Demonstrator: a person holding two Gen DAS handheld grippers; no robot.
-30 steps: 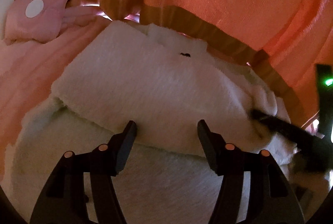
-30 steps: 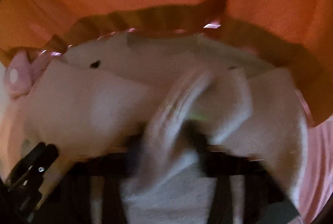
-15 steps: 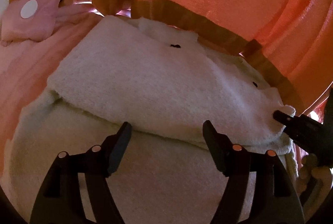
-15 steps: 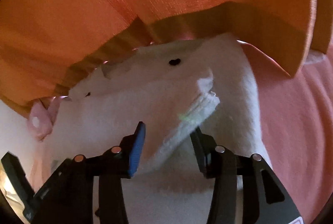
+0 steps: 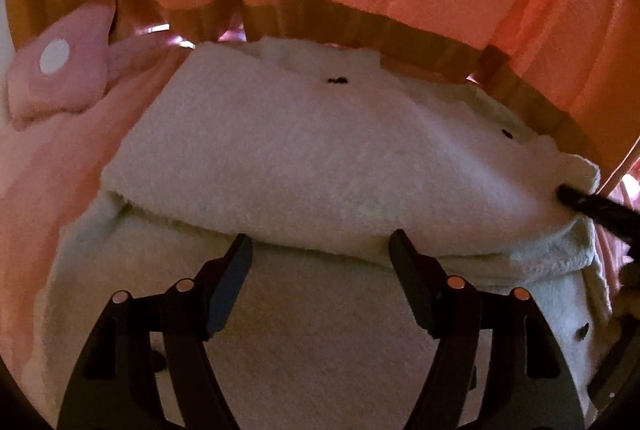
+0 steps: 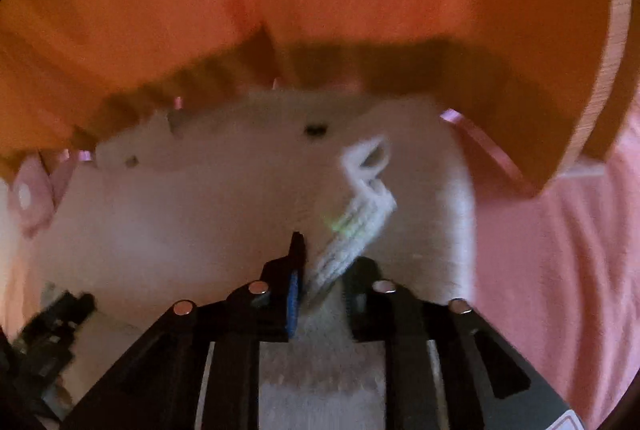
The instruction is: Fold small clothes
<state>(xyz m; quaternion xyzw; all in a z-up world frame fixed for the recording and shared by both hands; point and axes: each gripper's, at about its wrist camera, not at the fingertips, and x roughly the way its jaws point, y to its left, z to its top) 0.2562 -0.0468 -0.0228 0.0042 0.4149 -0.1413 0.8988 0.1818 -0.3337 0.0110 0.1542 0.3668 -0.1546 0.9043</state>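
Clamping white garment point(image 6: 200, 214) cuff, right gripper point(image 6: 320, 270)

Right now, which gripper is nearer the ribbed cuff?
Right. The right gripper has the ribbed cuff between its closing jaws. The left gripper hovers open over the white garment's folded edge, away from the cuff.

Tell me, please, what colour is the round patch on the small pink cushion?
White, on the pink cushion; the left wrist view shows it best.

Left tool point(image 5: 320, 250) wide, empty — right tool point(image 6: 324, 270) closing, nearly together.
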